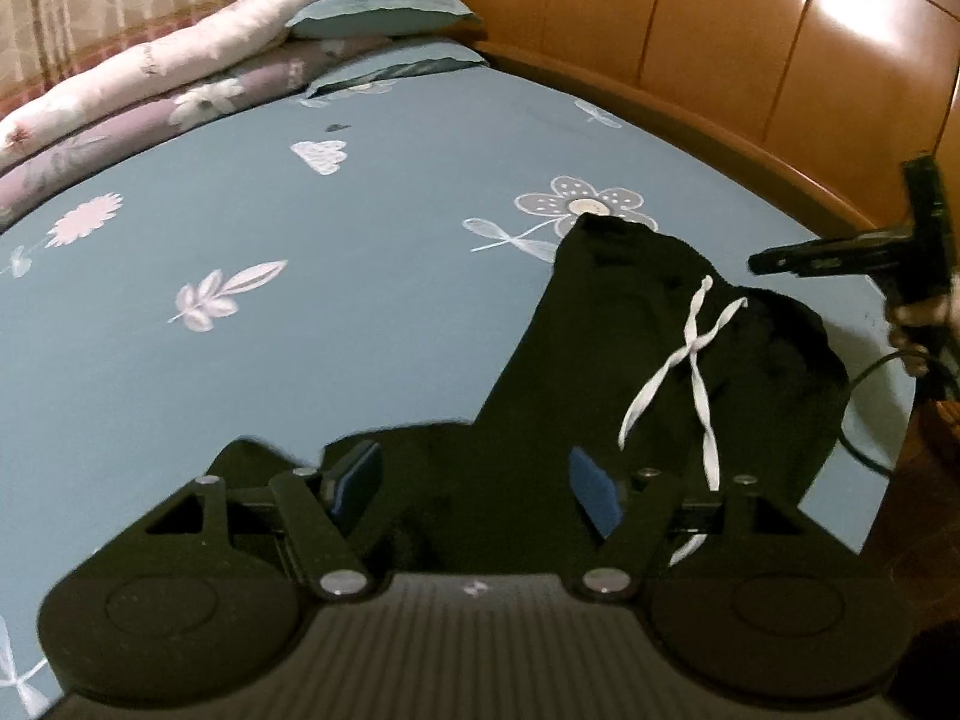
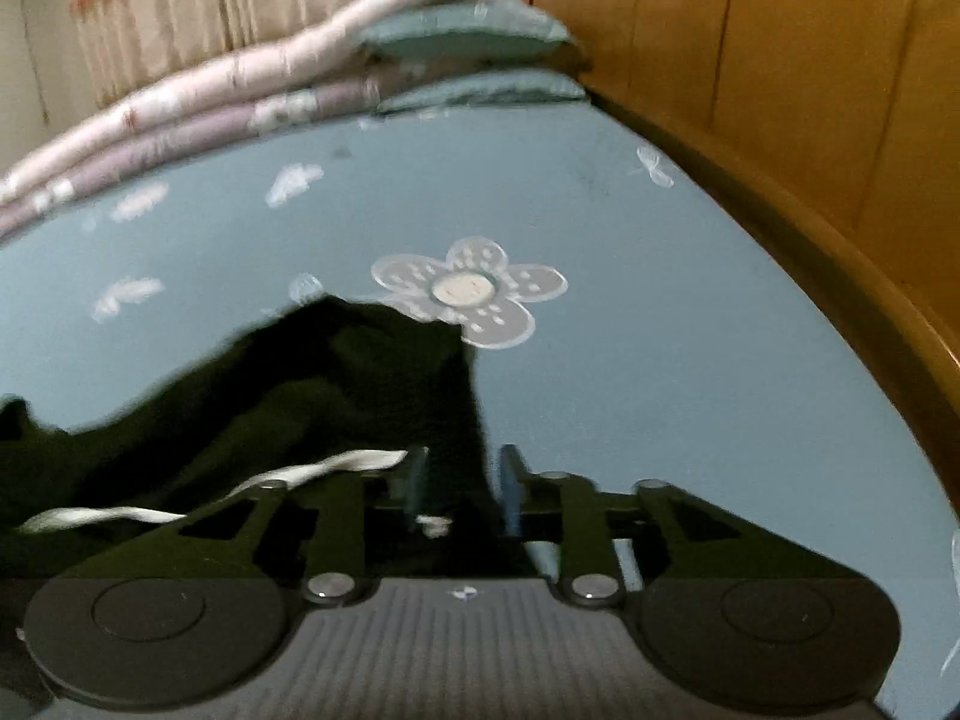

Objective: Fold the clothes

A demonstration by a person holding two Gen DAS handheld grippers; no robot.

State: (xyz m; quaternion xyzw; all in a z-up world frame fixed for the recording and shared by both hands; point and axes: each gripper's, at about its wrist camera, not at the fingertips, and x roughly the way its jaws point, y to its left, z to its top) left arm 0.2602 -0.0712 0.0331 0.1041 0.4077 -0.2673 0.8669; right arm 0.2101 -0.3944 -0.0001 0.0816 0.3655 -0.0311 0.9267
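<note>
Black garment (image 1: 630, 360) lies crumpled on the blue sheet (image 1: 270, 228), just below the big printed flower (image 1: 579, 204), white drawstrings (image 1: 696, 360) crossed on top. Left gripper (image 1: 474, 486) spread wide over the cloth, pinching nothing. Right gripper (image 2: 462, 492) partly spread; dark cloth between its pads, grip unclear.

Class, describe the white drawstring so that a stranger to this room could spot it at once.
Start at the blue flowered bedsheet beside the wooden headboard. On it lies a crumpled black garment near the big grey flower print. The white drawstring crosses itself on top: two twisted flat cords, the only white thing on the black cloth.
</note>
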